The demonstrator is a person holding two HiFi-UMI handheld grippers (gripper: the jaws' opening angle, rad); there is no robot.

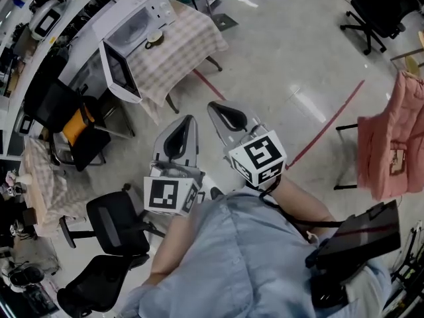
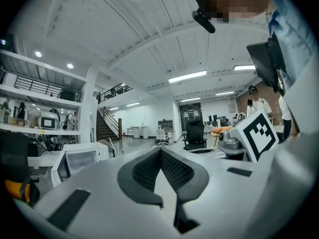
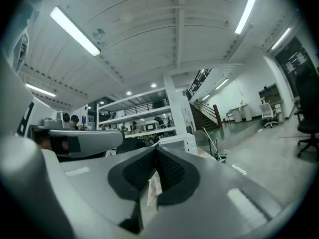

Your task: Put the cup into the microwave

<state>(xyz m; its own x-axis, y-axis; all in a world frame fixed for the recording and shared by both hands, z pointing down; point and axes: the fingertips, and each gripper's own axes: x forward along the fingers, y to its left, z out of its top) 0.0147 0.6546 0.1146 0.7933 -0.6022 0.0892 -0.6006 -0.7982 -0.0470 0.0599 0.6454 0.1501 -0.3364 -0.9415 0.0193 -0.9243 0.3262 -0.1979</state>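
Head view from above the person, facing steeply down, left gripper (image 1: 179,138) and right gripper (image 1: 228,118) close at centre, microwave (image 1: 136,25) far at upper left, gripper views level along their fingers (image 2: 144,173), microwave distant in both.

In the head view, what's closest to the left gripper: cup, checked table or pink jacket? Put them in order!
1. Checked table, just ahead of the left gripper.
2. Cup, on that table beside the microwave.
3. Pink jacket, far right.

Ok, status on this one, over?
Left tool, right tool shut, empty. Cup on table by microwave, door open. Both tools well short of it. Chairs beside table.
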